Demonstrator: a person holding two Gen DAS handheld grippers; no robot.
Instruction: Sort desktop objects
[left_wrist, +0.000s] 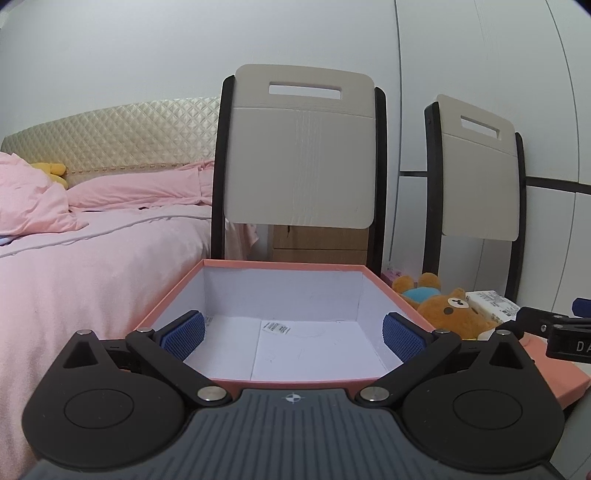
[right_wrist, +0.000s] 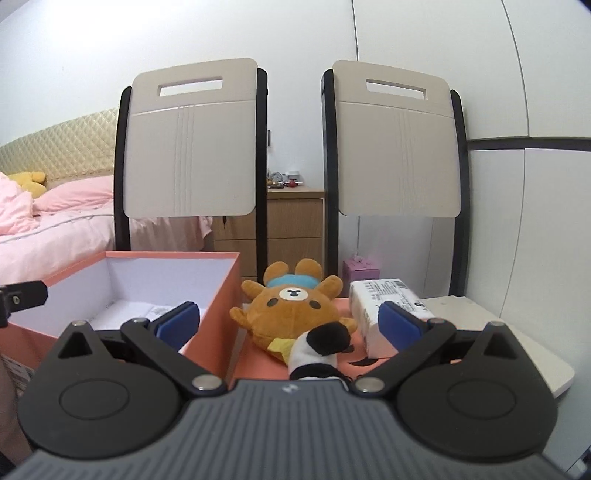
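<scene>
While both grippers stand wide open and empty, the brown bear plush (right_wrist: 291, 314) lies on the counter (right_wrist: 517, 332) beside the pink box (right_wrist: 221, 295); soft, light, compressible—judged best pinched across its head by right gripper (right_wrist: 290, 319).

Only "DA" reads — white letters on the black clamp (left_wrist: 570, 345).

home bedroom: bed (left_wrist: 92, 258) w/ pink bedding, quilted headboard (left_wrist: 122, 136), wooden nightstand (right_wrist: 291, 218), two chairs.
</scene>
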